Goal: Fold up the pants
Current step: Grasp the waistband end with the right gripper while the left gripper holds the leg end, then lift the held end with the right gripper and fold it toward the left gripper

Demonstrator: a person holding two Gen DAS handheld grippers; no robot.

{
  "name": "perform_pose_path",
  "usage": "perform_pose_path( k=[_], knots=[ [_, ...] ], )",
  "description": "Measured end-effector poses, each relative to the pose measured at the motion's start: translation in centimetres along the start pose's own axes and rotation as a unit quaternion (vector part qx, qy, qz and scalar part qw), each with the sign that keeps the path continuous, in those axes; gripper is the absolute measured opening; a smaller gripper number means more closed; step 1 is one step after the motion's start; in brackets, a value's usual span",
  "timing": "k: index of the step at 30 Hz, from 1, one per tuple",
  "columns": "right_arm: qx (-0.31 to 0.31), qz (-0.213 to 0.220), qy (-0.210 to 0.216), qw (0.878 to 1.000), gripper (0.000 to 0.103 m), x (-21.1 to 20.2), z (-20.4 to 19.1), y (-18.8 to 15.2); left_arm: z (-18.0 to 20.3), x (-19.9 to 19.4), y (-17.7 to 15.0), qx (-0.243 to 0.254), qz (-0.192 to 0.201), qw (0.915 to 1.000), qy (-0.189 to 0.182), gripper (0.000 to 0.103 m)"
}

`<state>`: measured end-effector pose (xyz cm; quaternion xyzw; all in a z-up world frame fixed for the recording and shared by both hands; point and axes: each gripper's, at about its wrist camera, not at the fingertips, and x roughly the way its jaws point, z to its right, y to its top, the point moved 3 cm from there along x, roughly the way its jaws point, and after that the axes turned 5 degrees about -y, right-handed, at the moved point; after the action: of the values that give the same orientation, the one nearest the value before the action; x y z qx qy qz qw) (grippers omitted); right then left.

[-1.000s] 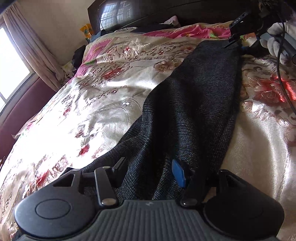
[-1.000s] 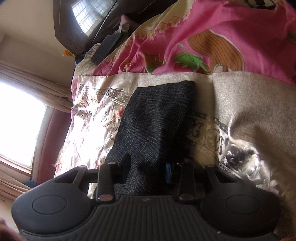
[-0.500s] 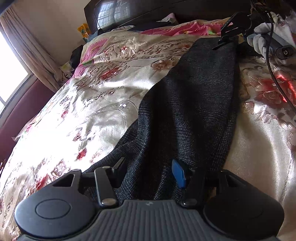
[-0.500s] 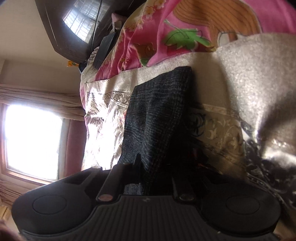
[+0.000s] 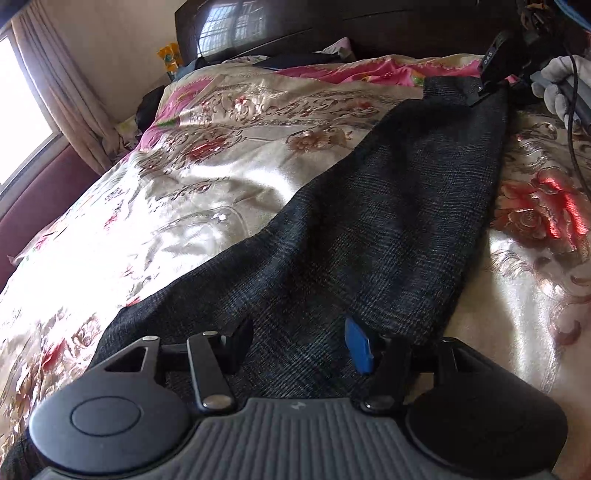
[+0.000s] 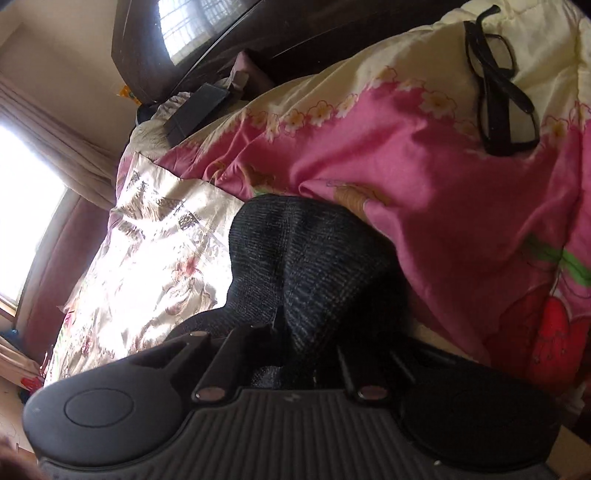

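Observation:
Dark grey checked pants [image 5: 388, 221] lie stretched lengthwise on the bed, from my left gripper to the far end. My left gripper [image 5: 299, 343] sits low over the near end. Its jaws are opening, with cloth lying flat between the fingers and not pinched. At the far end, my right gripper [image 5: 484, 88] has pinched the cloth and lifted it a little. In the right wrist view, the pants [image 6: 306, 258] bunch up into a hump between the closed fingers of the right gripper [image 6: 295, 332].
A shiny floral bedspread [image 5: 203, 192] covers the bed. A pink quilt [image 6: 443, 203] lies just behind the pants' far end, with black glasses [image 6: 498, 92] on it. A dark box [image 6: 195, 110] and a dark headboard [image 5: 332, 26] are beyond. A gloved hand [image 5: 561, 85] holds the right gripper.
The right gripper shut on the far end of the pants, rolled and rose, bunching the cloth up. The left gripper stayed in place and its fingers stand slightly wider.

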<state>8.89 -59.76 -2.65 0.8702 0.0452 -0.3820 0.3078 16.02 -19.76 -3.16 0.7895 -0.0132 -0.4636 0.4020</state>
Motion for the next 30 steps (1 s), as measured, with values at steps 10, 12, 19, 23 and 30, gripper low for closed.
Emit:
perform_pose_path(
  k=[10, 12, 19, 23, 30],
  knots=[
    [-0.022, 0.053, 0.030, 0.998, 0.007, -3.0, -3.4, -0.1, -3.7, -2.3, -2.5, -0.045, 0.009, 0.9975, 0.054, 0.077],
    [-0.075, 0.069, 0.041, 0.994, 0.007, -4.7, -6.6, -0.4, -2.9, -1.8, -1.9, -0.054, 0.025, 0.9977, 0.032, 0.077],
    [-0.215, 0.049, 0.149, 0.964, 0.008, -8.7, -20.3, -5.1, -2.6, 0.4, -2.6, -0.111, 0.021, 0.9936, -0.002, 0.080],
    [-0.306, -0.015, 0.199, 0.931, 0.007, -7.7, -28.6, -13.0, -4.1, -2.5, -4.8, -0.158, 0.039, 0.9867, 0.007, 0.080],
    [-0.373, -0.098, 0.256, 0.887, 0.007, -5.2, -37.4, -26.5, -6.7, -8.7, -10.5, -0.168, 0.051, 0.9807, 0.086, 0.080]
  ],
)
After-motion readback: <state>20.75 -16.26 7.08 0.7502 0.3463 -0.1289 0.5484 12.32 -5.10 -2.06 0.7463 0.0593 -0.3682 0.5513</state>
